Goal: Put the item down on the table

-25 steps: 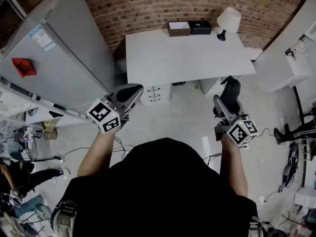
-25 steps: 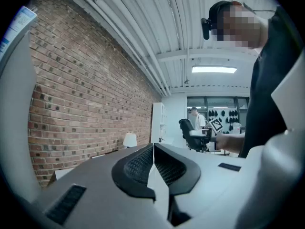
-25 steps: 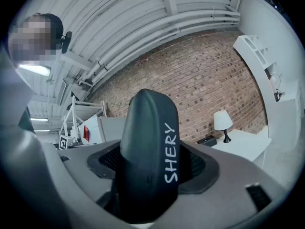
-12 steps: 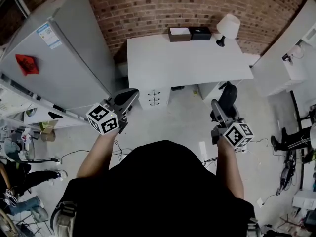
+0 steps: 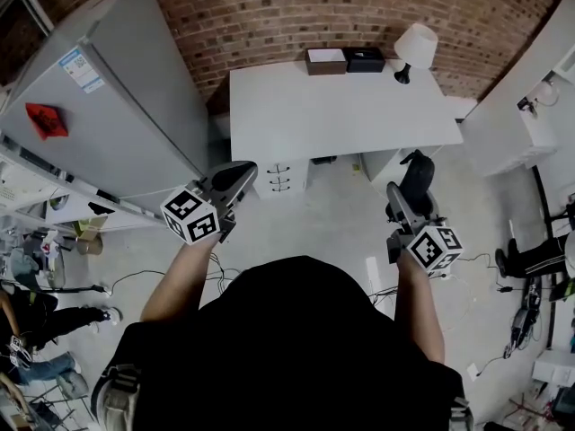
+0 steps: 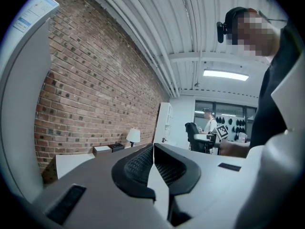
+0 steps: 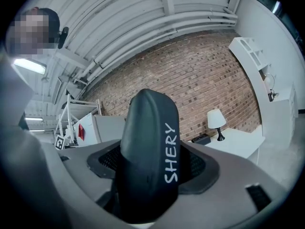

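Right gripper view: your right hand-held gripper (image 7: 155,163) grasps a black item (image 7: 147,128), short of the counter (image 5: 341,106); your left hand-held gripper (image 6: 153,156) is clenched.

Held upright between the jaws of the right gripper (image 5: 401,197), clear of any surface: a dark, smooth, rounded item (image 7: 150,156) with a domed top and white lettering "SHERY" running up its side. Gripped low on both flanks, upper part rising well above the pads, slightly to the right in the scene. Well apart from it on the far side, a white rectangular table (image 5: 341,106) set lengthwise against the brick wall (image 5: 296,12).
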Action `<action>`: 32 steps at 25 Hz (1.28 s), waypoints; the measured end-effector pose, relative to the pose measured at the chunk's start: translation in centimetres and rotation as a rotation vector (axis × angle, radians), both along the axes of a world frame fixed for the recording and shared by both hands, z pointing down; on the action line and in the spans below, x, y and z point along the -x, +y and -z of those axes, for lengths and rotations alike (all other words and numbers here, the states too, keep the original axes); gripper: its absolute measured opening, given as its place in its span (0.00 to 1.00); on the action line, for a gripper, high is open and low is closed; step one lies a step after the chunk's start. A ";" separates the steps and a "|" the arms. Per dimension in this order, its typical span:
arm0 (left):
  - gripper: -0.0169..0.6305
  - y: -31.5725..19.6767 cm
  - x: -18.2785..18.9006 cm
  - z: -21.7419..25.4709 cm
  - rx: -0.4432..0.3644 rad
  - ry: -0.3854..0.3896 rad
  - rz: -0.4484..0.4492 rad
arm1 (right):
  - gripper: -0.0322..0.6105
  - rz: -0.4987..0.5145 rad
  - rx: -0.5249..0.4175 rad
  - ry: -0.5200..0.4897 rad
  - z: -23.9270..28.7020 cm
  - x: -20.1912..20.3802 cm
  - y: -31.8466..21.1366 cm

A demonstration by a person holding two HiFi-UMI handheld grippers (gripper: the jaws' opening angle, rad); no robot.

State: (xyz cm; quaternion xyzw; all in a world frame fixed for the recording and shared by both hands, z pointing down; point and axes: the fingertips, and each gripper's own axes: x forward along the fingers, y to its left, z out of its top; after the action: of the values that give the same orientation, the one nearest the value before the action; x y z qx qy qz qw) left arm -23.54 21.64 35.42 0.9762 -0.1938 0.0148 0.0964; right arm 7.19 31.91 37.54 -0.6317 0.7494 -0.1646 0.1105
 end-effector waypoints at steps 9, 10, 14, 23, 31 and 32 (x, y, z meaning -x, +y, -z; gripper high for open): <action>0.06 0.7 -3.2 -0.6 -0.010 -0.024 0.004 | 0.59 0.038 0.006 0.012 -0.6 -2.2 -1.0; 0.06 0.8 -3.4 -0.8 -0.008 -0.029 0.003 | 0.59 0.040 0.008 0.010 -0.6 -2.3 -1.1; 0.06 0.6 -3.7 -0.9 -0.002 -0.035 0.006 | 0.59 0.044 0.015 0.012 -0.8 -2.7 -1.3; 0.06 -0.3 -4.3 -1.2 0.004 -0.048 -0.005 | 0.59 0.041 0.029 0.019 -1.3 -3.2 -2.4; 0.06 -3.1 -4.4 -2.2 0.028 -0.044 -0.020 | 0.59 0.019 0.047 0.013 -2.2 -3.2 -4.4; 0.06 -3.6 -4.4 -2.3 0.029 -0.041 -0.023 | 0.59 0.014 0.050 0.014 -2.2 -3.2 -4.8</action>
State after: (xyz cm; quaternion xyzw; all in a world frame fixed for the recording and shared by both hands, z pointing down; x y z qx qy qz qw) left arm -19.10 18.00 37.72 0.9763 -0.1845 0.0389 0.1064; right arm 10.37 27.08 39.77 -0.6300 0.7504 -0.1795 0.0885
